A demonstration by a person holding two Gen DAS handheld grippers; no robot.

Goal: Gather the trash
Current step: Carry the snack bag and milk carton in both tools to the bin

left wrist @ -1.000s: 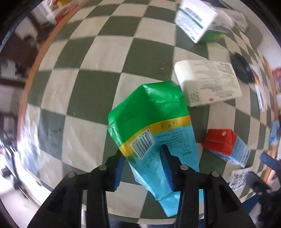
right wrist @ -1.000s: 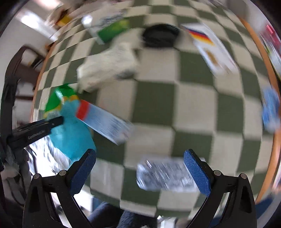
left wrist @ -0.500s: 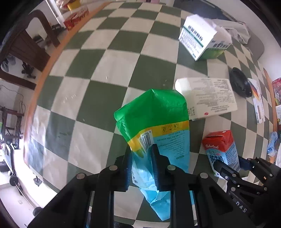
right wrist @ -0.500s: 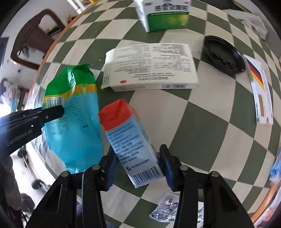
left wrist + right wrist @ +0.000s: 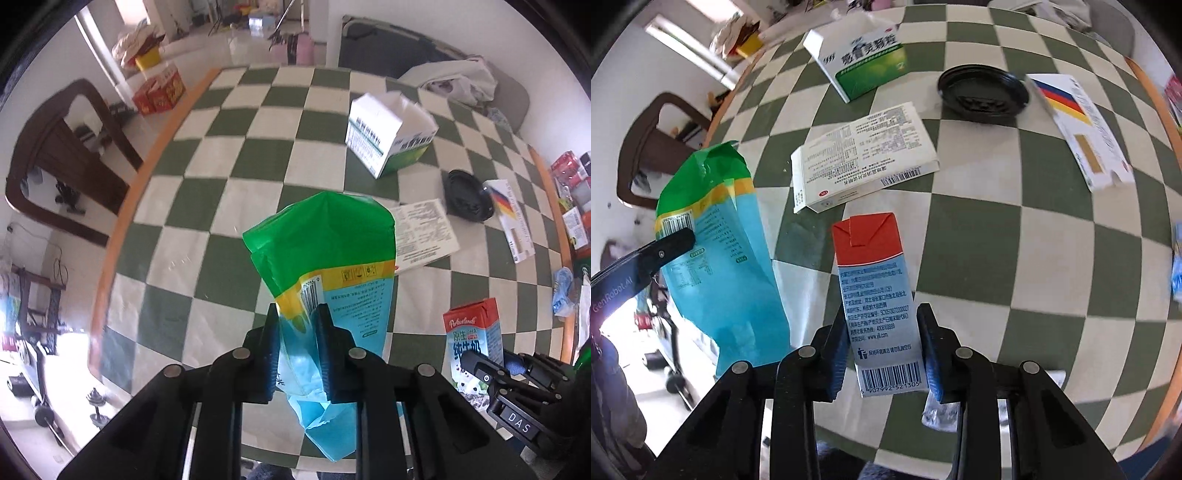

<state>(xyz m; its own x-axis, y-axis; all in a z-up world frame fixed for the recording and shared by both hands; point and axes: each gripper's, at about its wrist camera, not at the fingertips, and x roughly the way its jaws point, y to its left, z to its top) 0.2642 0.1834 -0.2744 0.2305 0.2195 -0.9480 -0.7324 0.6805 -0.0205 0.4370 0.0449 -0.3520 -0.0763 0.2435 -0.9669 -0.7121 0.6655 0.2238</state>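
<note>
Pinching the crinkled green-and-blue plastic bag (image 5: pixel 334 266) in my left gripper (image 5: pixel 297 332), my right gripper (image 5: pixel 882 339) clamps the red-topped blue milk carton (image 5: pixel 877 288) above the checkered table (image 5: pixel 979 229).

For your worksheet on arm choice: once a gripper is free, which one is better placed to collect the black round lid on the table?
Right, probably. The black lid lies on the right gripper's side, though it holds the milk carton.
</note>
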